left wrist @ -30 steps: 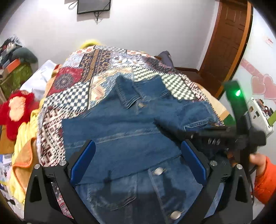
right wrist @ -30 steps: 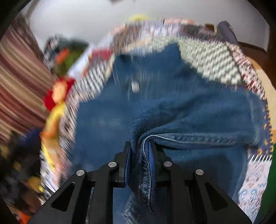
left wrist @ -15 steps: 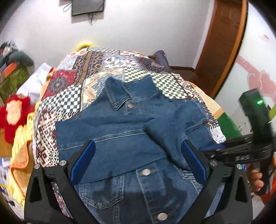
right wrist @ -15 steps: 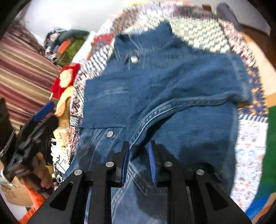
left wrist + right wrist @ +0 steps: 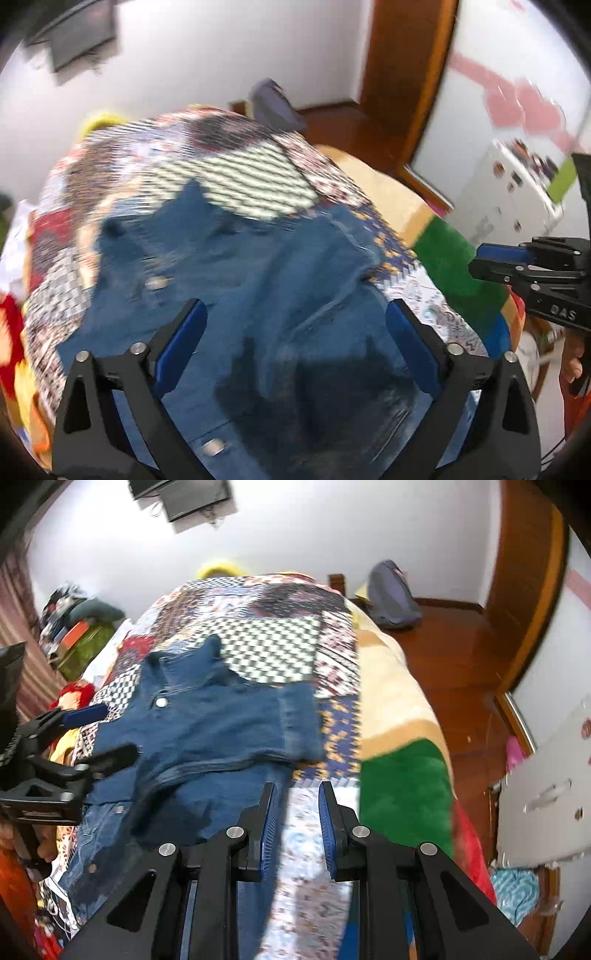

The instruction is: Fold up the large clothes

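Note:
A blue denim jacket (image 5: 207, 731) lies front up on a patchwork quilt (image 5: 273, 646), collar toward the far wall. One sleeve is folded across its chest. My left gripper (image 5: 295, 310) hovers over the jacket (image 5: 258, 295); its jaws are wide and closing, and the pads press on nothing. The view is blurred by motion. My right gripper (image 5: 297, 790) is shut with nothing between its blue pads, above the quilt just right of the jacket's edge. Each gripper shows in the other's view: the right gripper (image 5: 517, 262) at the right edge, the left gripper (image 5: 107, 734) at the left.
A green and cream blanket (image 5: 399, 786) covers the bed's right side. A grey backpack (image 5: 391, 594) sits on the wooden floor by the far wall. A red plush toy (image 5: 74, 694) and clutter lie left of the bed. A white drawer cabinet (image 5: 546, 786) stands at the right.
My right gripper let go of the sleeve, which now lies across the jacket's front, and drew back to the right off the jacket. My left gripper swung right and rolled.

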Available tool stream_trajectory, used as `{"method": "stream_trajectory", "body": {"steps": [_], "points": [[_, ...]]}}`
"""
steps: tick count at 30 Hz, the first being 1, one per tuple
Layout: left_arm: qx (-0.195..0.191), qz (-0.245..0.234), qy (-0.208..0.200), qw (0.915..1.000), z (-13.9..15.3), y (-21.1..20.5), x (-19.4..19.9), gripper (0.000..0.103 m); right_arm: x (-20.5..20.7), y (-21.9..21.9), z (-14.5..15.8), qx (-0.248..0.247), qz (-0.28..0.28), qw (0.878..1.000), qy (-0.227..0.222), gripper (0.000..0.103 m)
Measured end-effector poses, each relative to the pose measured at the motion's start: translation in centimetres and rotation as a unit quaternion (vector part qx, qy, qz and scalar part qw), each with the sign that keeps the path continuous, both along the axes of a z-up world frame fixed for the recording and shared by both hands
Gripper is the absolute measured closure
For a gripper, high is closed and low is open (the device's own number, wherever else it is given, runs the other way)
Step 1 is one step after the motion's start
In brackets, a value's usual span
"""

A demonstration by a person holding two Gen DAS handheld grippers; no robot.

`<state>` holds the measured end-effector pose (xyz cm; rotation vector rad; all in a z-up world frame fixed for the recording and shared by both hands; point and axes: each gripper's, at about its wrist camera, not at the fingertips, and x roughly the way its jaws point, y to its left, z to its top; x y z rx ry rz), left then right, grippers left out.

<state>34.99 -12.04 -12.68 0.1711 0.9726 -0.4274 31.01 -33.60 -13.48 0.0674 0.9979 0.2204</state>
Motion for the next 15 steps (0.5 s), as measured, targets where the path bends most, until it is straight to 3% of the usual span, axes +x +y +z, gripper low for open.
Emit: {"method": "stream_trajectory", "body": {"steps": [4,6,9,11,12,15], "points": [[0.015,-0.047,0.059,0.9971,-3.4,-4.5,2.1,0.025,0.2,-2.4,-2.3,0.013,-0.019,0.999,0.028,0.085],[0.026,-0.076,0.099,0.9918,-5.7,-6.3,3.1,0.038,0.4,-3.1,-3.3,0.021,-0.024,0.999,0.039,0.085],[0.058,-0.066,0.138,0.9865,-9.0,-7.4,5.0,0.044,0.5,-3.6,-4.7,0.027,-0.018,0.998,0.061,0.085],[0.049,-0.06,0.131,0.9884,-9.2,-7.3,6.1,0.046,0.5,-3.5,-5.4,0.02,-0.011,0.997,0.067,0.085],[0.041,-0.043,0.132,0.9894,-9.2,-6.9,6.8,0.059,0.3,-3.4,-5.6,0.016,-0.008,0.998,0.068,0.085],[-0.015,-0.005,0.171,0.9851,-9.5,-5.2,8.5,0.07,0.5,-3.0,-6.4,0.009,-0.002,0.997,0.074,0.085]]}}
